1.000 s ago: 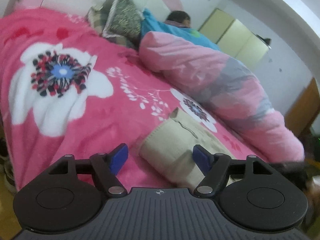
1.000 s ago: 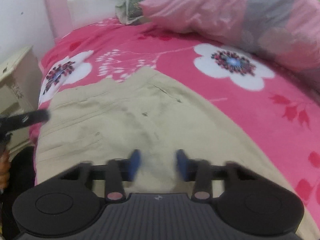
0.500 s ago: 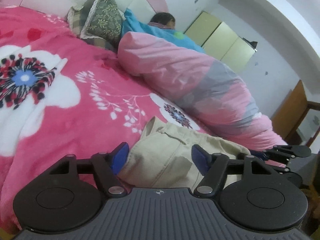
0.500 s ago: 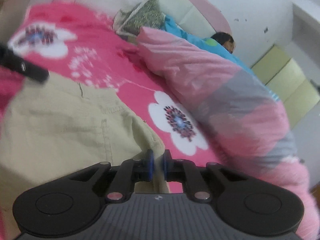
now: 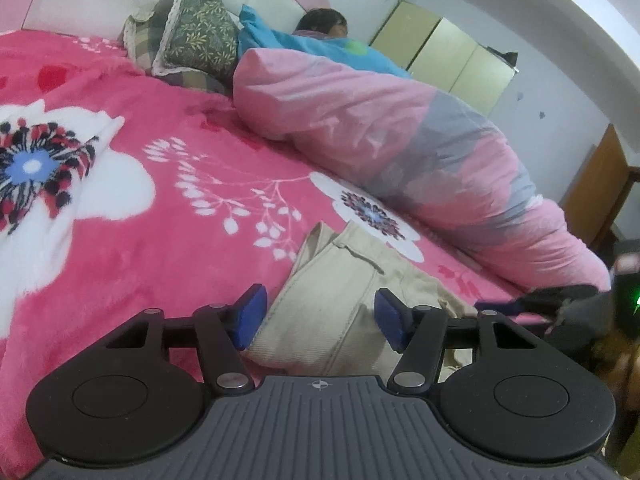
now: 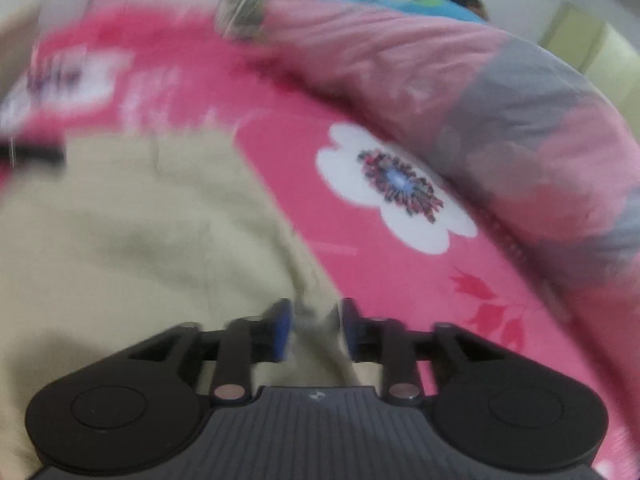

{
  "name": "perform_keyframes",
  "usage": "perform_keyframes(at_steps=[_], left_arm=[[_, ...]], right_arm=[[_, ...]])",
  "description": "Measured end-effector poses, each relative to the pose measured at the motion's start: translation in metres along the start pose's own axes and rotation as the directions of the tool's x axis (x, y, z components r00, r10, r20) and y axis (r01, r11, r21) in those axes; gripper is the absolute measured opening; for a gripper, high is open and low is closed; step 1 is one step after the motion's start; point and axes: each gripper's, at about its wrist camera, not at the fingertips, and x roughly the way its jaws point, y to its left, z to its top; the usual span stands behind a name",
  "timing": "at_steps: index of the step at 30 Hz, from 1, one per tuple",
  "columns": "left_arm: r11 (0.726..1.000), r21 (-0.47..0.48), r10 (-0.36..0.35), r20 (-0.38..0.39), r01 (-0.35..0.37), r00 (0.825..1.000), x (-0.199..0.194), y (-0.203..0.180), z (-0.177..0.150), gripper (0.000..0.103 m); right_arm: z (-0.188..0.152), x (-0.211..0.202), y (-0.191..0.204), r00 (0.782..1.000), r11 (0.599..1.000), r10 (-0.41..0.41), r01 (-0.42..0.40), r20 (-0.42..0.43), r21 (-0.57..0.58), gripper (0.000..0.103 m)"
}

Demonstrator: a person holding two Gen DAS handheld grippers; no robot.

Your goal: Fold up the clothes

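Surface: you are working on a bed covered by a pink fleece blanket (image 5: 168, 240) with big white flowers; it fills the left and centre of both views and gives a soft, wide bed to fold on.
Background: a rolled pink-and-grey quilt (image 5: 400, 136) lies along the upper right of the left wrist view, with patterned cushions (image 5: 200, 32) and a person (image 5: 324, 24) lying at the headboard, top centre. All of it is well apart from your work.
Garment: the beige trousers (image 5: 340, 300) lie on the blanket at lower centre of the left view, already doubled into a thick stack, seams and folded edge facing you. In the right view the same cloth (image 6: 132, 248) spreads over the left half of the frame.
Left gripper (image 5: 318, 318): jaws apart, blue pads standing either side of the stack's near corner, not pressing it. Judgement: you are straddling the corner to take it for the next fold.
Right gripper (image 6: 314, 330): jaws have just been opening; a ridge of beige cloth sits between the pads, which no longer pinch it. The view is blurred, so contact is uncertain. Judgement: you have just let go of that edge.
Risk: the loose ridge may drag when you pull the right claw away.
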Motion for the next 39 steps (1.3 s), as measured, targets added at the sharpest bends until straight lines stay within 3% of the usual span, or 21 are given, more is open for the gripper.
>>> perform_keyframes(at_steps=[1, 4, 6, 9, 12, 13, 16, 22, 29, 35, 37, 39], left_arm=[[1.0, -0.007, 0.001, -0.002, -0.001, 1.0, 0.0, 0.001, 0.0, 0.062], [1.0, -0.01, 0.01, -0.003, -0.01, 1.0, 0.001, 0.0, 0.0, 0.062], [1.0, -0.013, 0.025, -0.005, -0.025, 1.0, 0.001, -0.002, 0.0, 0.062], [0.995, -0.086, 0.049, -0.022, -0.051, 0.999, 0.002, -0.005, 0.001, 0.062], [0.993, -0.094, 0.068, -0.024, -0.07, 0.997, 0.005, -0.005, 0.0, 0.06], [0.994, -0.086, 0.07, -0.021, -0.071, 0.997, 0.005, -0.005, -0.001, 0.058], [0.996, -0.056, 0.066, 0.001, -0.065, 0.998, 0.003, -0.002, -0.006, 0.055], [0.998, -0.033, 0.06, 0.032, -0.059, 0.998, 0.005, -0.002, -0.012, 0.055], [0.997, -0.068, 0.049, 0.061, -0.045, 0.997, 0.001, 0.003, -0.012, 0.053], [0.997, -0.041, 0.073, 0.064, -0.07, 0.995, 0.003, 0.002, -0.014, 0.053], [0.997, -0.034, 0.077, 0.066, -0.075, 0.995, 0.003, 0.001, -0.014, 0.053], [0.996, -0.022, 0.086, 0.068, -0.085, 0.994, 0.004, 0.0, -0.014, 0.055]], right_arm=[[0.005, -0.007, -0.008, 0.999, 0.998, 0.029, -0.031, 0.037, 0.047, 0.051], [0.025, -0.014, -0.024, 0.984, 0.979, 0.134, -0.149, 0.113, 0.136, 0.057], [0.04, -0.004, -0.021, 0.974, 0.969, 0.187, -0.204, 0.125, 0.136, 0.059], [0.06, 0.028, -0.005, 0.964, 0.961, 0.255, -0.262, 0.082, 0.091, 0.06], [0.073, 0.067, 0.003, 0.947, 0.939, 0.321, -0.319, 0.006, 0.13, 0.06], [0.076, 0.078, 0.003, 0.94, 0.93, 0.34, -0.334, -0.012, 0.154, 0.058], [0.08, 0.091, 0.001, 0.923, 0.9, 0.385, -0.373, -0.01, 0.227, 0.025], [0.078, 0.069, 0.024, 0.964, 0.957, 0.259, -0.265, 0.063, 0.117, 0.019], [0.084, 0.06, 0.022, 0.953, 0.95, 0.265, -0.284, 0.145, 0.131, 0.018], [0.079, 0.09, 0.035, 0.96, 0.956, 0.26, -0.271, 0.106, 0.112, 0.017], [0.077, 0.098, 0.037, 0.956, 0.95, 0.269, -0.283, 0.114, 0.132, 0.0], [0.077, 0.11, 0.041, 0.955, 0.943, 0.276, -0.29, 0.106, 0.16, 0.0]])
